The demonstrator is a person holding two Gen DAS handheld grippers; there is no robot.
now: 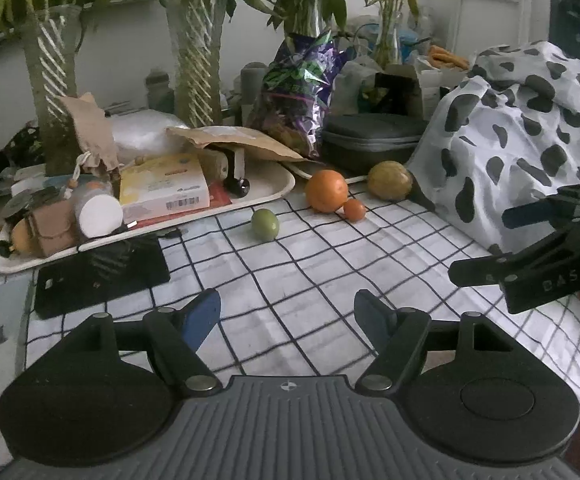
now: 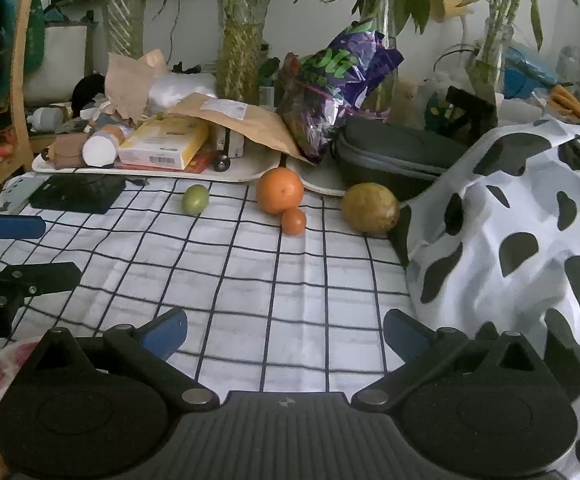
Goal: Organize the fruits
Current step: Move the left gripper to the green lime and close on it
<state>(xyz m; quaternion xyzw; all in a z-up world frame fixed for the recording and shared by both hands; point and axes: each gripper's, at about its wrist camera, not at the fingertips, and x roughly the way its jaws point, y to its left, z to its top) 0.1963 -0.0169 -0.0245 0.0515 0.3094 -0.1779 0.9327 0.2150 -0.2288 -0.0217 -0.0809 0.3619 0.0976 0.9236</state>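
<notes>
Where the checked cloth (image 2: 290,280) covers the desk, four fruits lie near its far edge: a small green fruit (image 2: 195,199) alone to the left; a large orange (image 2: 280,191) with a small orange fruit (image 2: 293,221) touching its front; a yellow-green fruit (image 2: 370,207) to the right, against a black-spotted white fabric (image 2: 510,220). Behind them: a white tray (image 2: 246,174) holding a yellow box (image 2: 164,144) with a barcode label, text too small to read, a white-ended cylinder (image 2: 99,151) and a brown paper envelope (image 2: 242,120) bearing a printed label, illegible. A purple foil bag (image 2: 338,80) shows large green lettering, unreadable in the crumples. A dark zip case (image 2: 390,152) sits right of it; a black flat item (image 2: 76,192) lies left on the cloth. Left hand-held gripper (image 1: 287,312): blue pads spread, nothing between. Right hand-held gripper (image 2: 285,330): pads spread, empty; its body, seen from the left wrist view, reads "BAS".
</notes>
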